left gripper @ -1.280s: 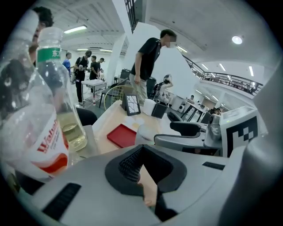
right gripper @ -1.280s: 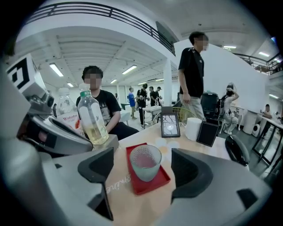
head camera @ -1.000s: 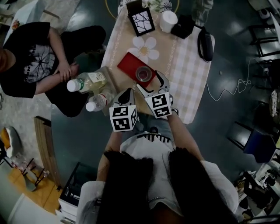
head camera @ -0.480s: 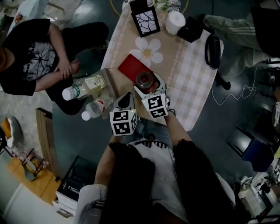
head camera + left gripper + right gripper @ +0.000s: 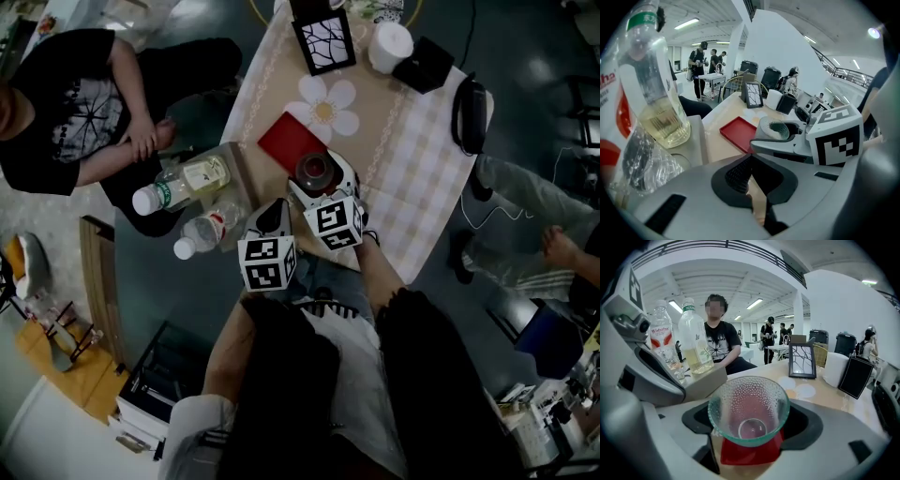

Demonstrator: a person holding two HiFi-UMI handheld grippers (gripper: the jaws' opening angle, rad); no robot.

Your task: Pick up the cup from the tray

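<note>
A clear dimpled glass cup (image 5: 749, 412) sits between the jaws of my right gripper (image 5: 749, 430), which is shut on it. In the head view the cup (image 5: 312, 171) is at the near end of the red tray (image 5: 287, 141), with the right gripper (image 5: 320, 184) round it. The tray (image 5: 750, 452) shows red beneath the cup's base. From the left gripper view, the cup (image 5: 773, 130) appears held just beyond the tray (image 5: 739, 133). My left gripper (image 5: 751, 174) is shut on nothing, to the left of the right one near the table's edge (image 5: 270, 217).
Two plastic bottles (image 5: 183, 180) lie on a grey box at the table's left. Farther back are a flower-shaped mat (image 5: 328, 105), a framed picture (image 5: 323, 39), a white cup (image 5: 390, 45), a black box (image 5: 424, 64) and a dark case (image 5: 468, 114). A person in black (image 5: 66, 103) sits left.
The right gripper's jaws, open around the cup a second ago, have closed on it. The cup has shifted slightly toward me, off the tray's near end. The left gripper stays put.
</note>
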